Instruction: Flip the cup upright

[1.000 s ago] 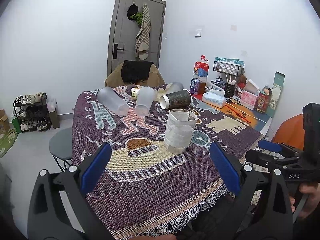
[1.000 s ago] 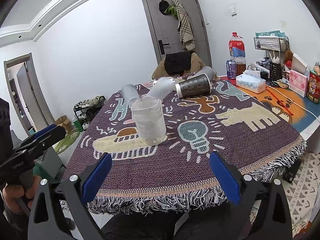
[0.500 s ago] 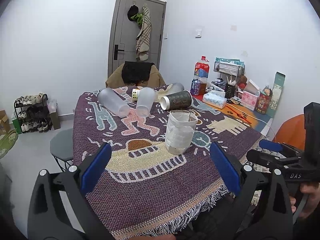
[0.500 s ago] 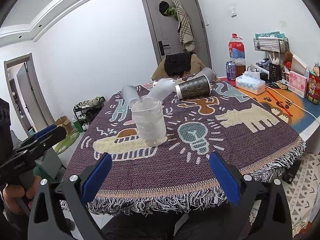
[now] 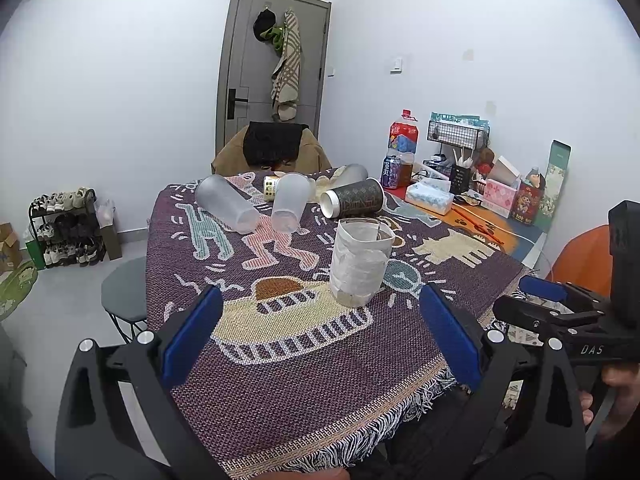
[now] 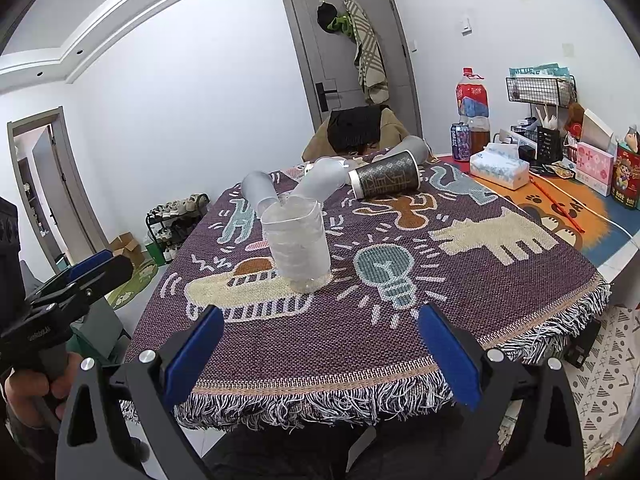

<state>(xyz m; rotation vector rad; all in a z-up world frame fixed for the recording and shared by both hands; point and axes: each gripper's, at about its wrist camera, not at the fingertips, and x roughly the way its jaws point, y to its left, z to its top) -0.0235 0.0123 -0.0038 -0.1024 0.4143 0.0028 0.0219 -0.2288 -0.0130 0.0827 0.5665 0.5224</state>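
Note:
A clear plastic cup (image 5: 360,264) stands upright, mouth up, on the patterned tablecloth (image 5: 280,344); it also shows in the right wrist view (image 6: 298,246). My left gripper (image 5: 320,336) is open and empty, held back from the cup near the table's front edge. My right gripper (image 6: 320,354) is open and empty, also short of the cup. Two frosted cups (image 5: 228,204) (image 5: 290,202) and a dark patterned cup (image 5: 354,198) lie on their sides at the far end.
A chair with a dark jacket (image 5: 274,148) stands behind the table. Bottles, a tissue box (image 5: 430,198) and boxes crowd the right side. A shoe rack (image 5: 64,228) and a grey stool (image 5: 124,296) stand at the left.
Both grippers have drifted slightly back from the table; the upright cup has not moved.

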